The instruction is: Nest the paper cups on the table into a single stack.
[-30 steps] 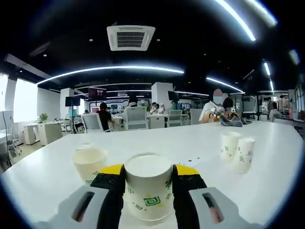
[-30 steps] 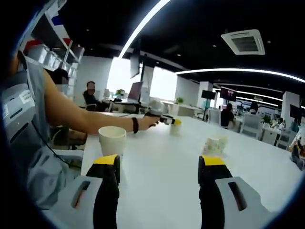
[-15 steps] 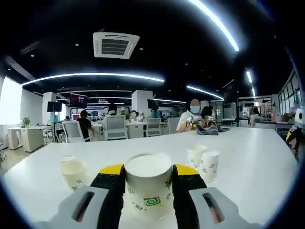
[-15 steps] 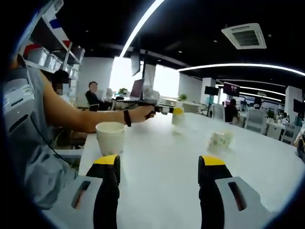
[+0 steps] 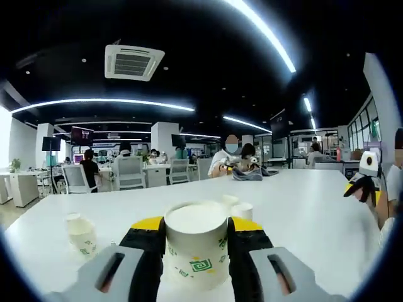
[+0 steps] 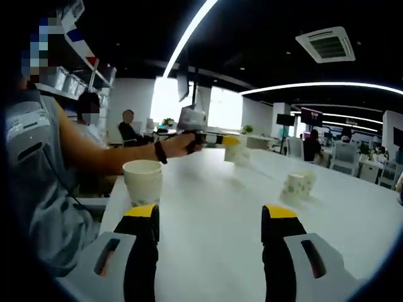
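Note:
My left gripper (image 5: 196, 224) is shut on a white paper cup (image 5: 196, 255) with green print, held upright between its yellow-tipped jaws. Just behind it two more cups (image 5: 237, 208) stand close together on the white table (image 5: 315, 207). A single cup (image 5: 80, 233) stands to the left. In the right gripper view, my right gripper (image 6: 211, 220) is open with nothing between its jaws. A paper cup (image 6: 143, 181) stands ahead of its left jaw, and the pair of cups (image 6: 296, 185) lies off to the right. The left gripper (image 6: 217, 139) hangs above the table there with its cup (image 6: 237, 151).
A person's arm (image 6: 107, 157) reaches across from the left in the right gripper view. The right gripper (image 5: 361, 182) shows at the right edge of the left gripper view. Office desks, chairs and seated people (image 5: 236, 165) lie beyond the table's far edge.
The left gripper has swung right with its cup, so the pair of cups now sits straight behind it. In the right gripper view it has risen and come closer.

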The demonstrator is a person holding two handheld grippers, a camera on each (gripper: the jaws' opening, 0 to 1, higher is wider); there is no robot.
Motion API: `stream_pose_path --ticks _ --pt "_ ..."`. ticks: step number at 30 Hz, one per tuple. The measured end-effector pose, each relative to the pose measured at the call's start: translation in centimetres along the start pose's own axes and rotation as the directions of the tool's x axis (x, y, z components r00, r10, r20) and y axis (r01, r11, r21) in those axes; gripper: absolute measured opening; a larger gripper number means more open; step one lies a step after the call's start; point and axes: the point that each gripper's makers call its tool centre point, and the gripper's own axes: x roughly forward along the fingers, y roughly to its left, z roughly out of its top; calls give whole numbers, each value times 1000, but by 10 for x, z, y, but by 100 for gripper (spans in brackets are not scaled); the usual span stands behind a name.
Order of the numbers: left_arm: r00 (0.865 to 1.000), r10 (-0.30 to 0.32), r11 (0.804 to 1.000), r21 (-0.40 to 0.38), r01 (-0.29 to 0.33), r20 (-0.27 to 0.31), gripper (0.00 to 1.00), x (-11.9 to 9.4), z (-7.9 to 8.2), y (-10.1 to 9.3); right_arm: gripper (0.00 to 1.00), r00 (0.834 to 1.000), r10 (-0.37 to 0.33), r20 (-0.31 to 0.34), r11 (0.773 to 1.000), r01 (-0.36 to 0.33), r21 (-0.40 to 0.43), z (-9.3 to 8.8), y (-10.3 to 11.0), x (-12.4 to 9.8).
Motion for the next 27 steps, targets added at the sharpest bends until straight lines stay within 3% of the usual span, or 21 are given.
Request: stream_pose_path --ticks 5,8,11,14,19,21,27 --pt "998 -63 998 25 63 4 41 -4 -1 -17 69 1000 -3 -17 1000 3 3 -5 -16 1" --pt "994 -104 994 -20 104 16 41 -1 -4 -28 70 999 36 14 999 -36 10 4 -22 3" --pt "993 -120 992 -26 120 9 41 0 -9 -33 70 998 55 31 998 -56 26 13 -30 3" --pt "992 -128 992 -11 128 9 41 0 -9 -36 70 999 43 -6 999 -43 22 14 -39 4" --pt "989 -148 989 -32 148 7 41 1 -12 -40 70 998 62 -11 998 -62 14 22 -48 8" --pt "987 -163 986 -26 163 18 41 1 -11 -46 70 992 121 -18 992 -121 27 23 -47 14" --pt "979 -203 979 -23 204 22 41 2 -9 -59 70 983 183 -14 983 -183 24 36 -56 36"
